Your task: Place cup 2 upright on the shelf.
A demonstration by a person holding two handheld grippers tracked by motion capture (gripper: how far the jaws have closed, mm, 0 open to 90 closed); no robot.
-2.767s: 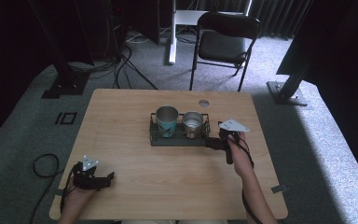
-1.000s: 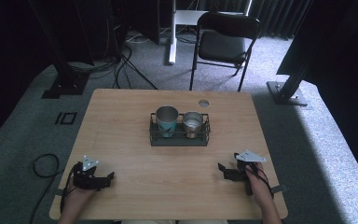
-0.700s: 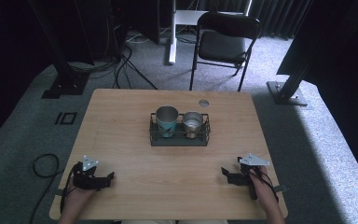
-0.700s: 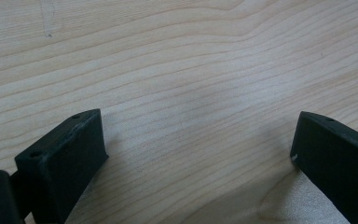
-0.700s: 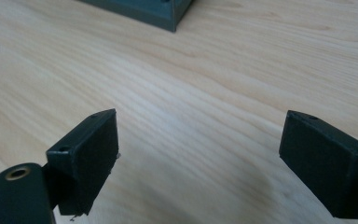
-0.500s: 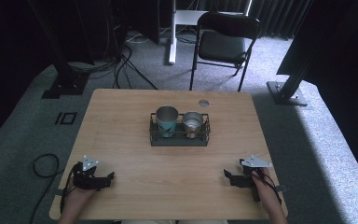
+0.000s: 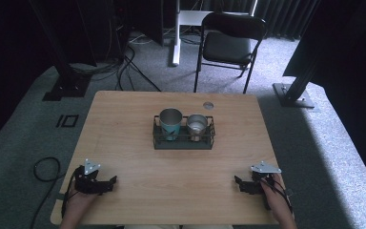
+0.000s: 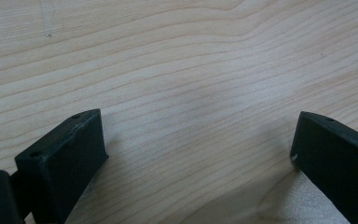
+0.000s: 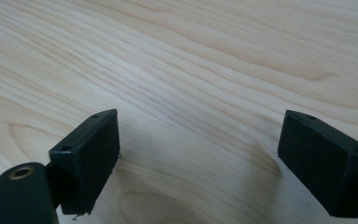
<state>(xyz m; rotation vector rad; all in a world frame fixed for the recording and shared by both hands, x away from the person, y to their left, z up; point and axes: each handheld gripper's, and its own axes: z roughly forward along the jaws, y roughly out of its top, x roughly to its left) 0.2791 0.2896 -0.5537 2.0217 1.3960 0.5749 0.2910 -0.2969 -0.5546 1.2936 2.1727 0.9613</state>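
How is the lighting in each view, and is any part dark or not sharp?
High view: the table is evenly lit, the room behind is very dark, and a bright patch lies on the floor at right. Both gripper views: the wood grain is sharp, with soft shadows by the open jaws.

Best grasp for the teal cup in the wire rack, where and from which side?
Probably from above, on the rim. The teal cup stands upright and open-topped in the left end of the wire rack, whose rails ring its lower body, with the smaller steel cup close on its right. Put one jaw inside, one outside, on the near or left wall. The left gripper is open.
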